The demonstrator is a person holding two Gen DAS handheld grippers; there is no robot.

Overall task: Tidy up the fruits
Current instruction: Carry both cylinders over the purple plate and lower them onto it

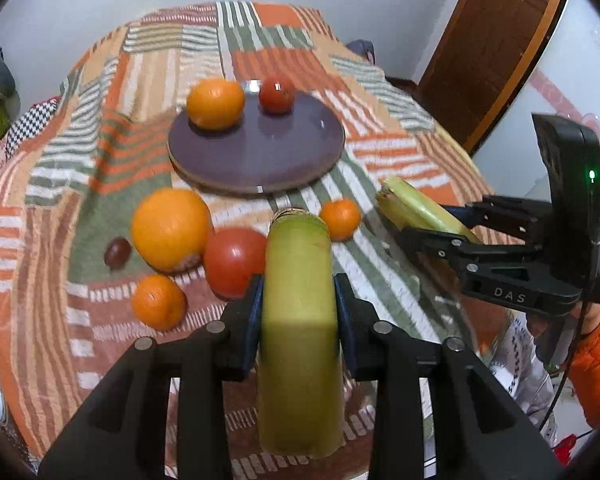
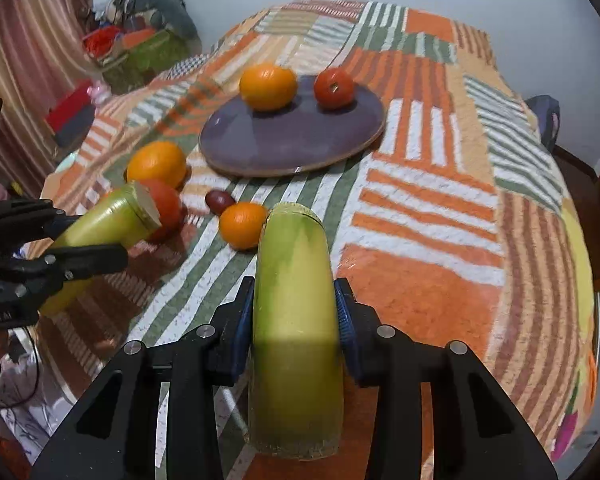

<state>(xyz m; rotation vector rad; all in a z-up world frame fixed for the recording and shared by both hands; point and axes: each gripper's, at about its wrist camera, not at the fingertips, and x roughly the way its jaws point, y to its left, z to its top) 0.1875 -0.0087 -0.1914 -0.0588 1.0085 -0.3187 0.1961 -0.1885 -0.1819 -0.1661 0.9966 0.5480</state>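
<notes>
Left wrist view first. At the bottom middle of the frame the left gripper point(image 1: 298, 300) has its jaws squeezed on a green stalk point(image 1: 298, 320), with blue pads pressing on both sides. The stalk points up the frame toward a purple plate point(image 1: 260, 156) in the middle. An orange point(image 1: 216, 102) and a tomato point(image 1: 276, 94) sit on the far side of the plate. On the striped cloth point(image 1: 380, 120), left of the stalk, lie a big orange point(image 1: 171, 229), a big tomato point(image 1: 232, 260), a small orange point(image 1: 159, 301) and a dark grape point(image 1: 117, 252). Another small orange point(image 1: 340, 218) lies just right of the stalk's tip. At the right side of the frame the right gripper point(image 1: 432, 228) is closed on a second green stalk point(image 1: 412, 206).

Right wrist view next. At the bottom middle the right gripper point(image 2: 296, 308) pinches its green stalk point(image 2: 296, 320) between blue pads. The purple plate point(image 2: 292, 144) lies above it in the frame, with the orange point(image 2: 268, 86) and tomato point(image 2: 334, 88) on it. At the left side the left gripper point(image 2: 88, 240) holds its stalk point(image 2: 112, 220) tight, in front of the big tomato point(image 2: 168, 204) and big orange point(image 2: 156, 164). A small orange point(image 2: 242, 224) and the grape point(image 2: 219, 202) lie near the middle.
</notes>
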